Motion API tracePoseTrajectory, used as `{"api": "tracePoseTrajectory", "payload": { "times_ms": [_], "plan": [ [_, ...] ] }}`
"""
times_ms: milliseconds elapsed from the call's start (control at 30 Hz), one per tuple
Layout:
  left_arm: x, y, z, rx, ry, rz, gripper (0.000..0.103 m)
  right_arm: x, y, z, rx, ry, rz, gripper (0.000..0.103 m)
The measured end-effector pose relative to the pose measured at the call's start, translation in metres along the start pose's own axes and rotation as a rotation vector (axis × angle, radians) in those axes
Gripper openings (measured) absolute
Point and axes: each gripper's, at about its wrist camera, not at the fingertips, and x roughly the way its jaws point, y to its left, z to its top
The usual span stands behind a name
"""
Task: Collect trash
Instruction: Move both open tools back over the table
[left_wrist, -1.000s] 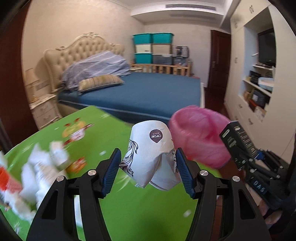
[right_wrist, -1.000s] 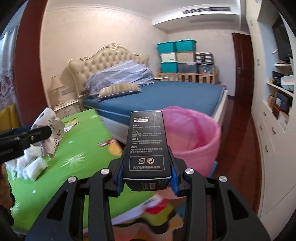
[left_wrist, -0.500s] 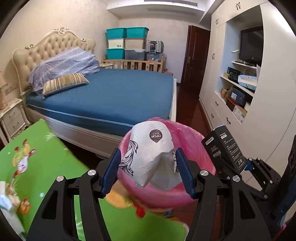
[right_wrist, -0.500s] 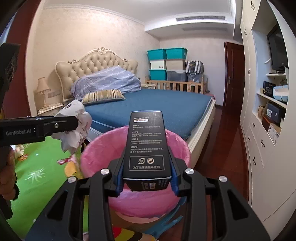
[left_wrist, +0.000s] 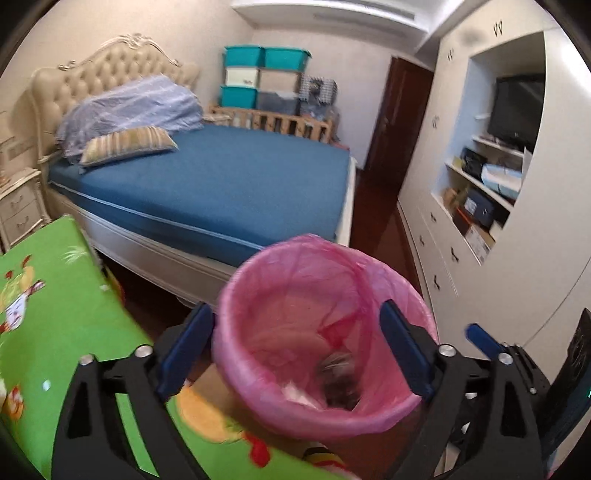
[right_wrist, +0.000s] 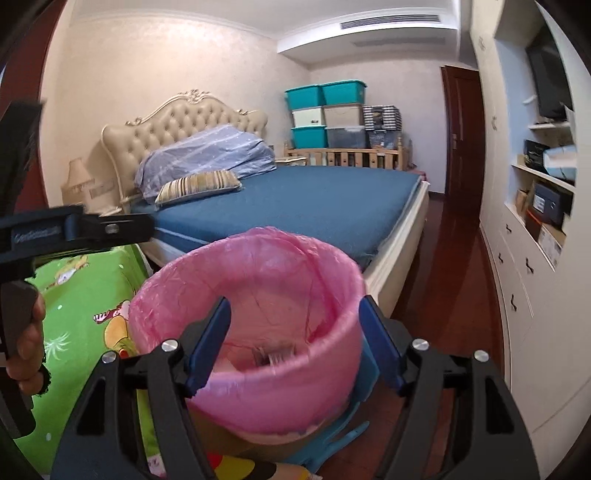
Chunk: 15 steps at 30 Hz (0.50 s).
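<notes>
Your left gripper (left_wrist: 295, 350) hung over the round bin lined with a thin pink plastic bag (left_wrist: 384, 413), its two blue-padded fingers (left_wrist: 184, 350) spread wide with nothing between them. Down in the bag lay a blurred, crumpled grey and white piece of trash (left_wrist: 338, 380), resting near the bottom toward the right side; its exact shape could not be made out. A paler scrap (left_wrist: 295, 393) sat just beside it on the left.

Your right gripper (right_wrist: 293, 343) was also above the same pink-lined bin (right_wrist: 258, 398), jaws parted wide and gripping nothing. Through that camera a dark, striped, blurred object (right_wrist: 273, 356) showed low inside the bag, roughly between the two blue pads (right_wrist: 208, 343). Whether it was lying still could not be told from the blur.

The bin stood just beside the corner of the low table covered in a bright green cartoon-printed cloth (left_wrist: 55, 314), which sat to its left. A light blue plastic piece (right_wrist: 343, 424) poked out from under the bin on the right side. Beyond the bin was the bed with a dark blue sheet (left_wrist: 221, 192), and the white built-in cabinet wall (right_wrist: 535, 332) ran along the right.

In the right wrist view, your left hand (right_wrist: 29, 343) was wrapped round the black handle of the other tool at the far left edge
</notes>
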Motion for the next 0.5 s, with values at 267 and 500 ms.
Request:
{"api": "tracePoseTrajectory", "payload": {
  "times_ms": [267, 500],
  "plan": [
    [-0.087, 0.016, -0.035, 0.134, -0.071, 0.097, 0.094, -0.06, 0.018, -0.011, 0.046, -0.021, 0.049, 0.076],
    [-0.147, 0.05, -0.072, 0.133, -0.028, 0.138, 0.094, -0.085, 0.08, -0.025, -0.039, 0.017, 0.129, 0.076]
  ]
}}
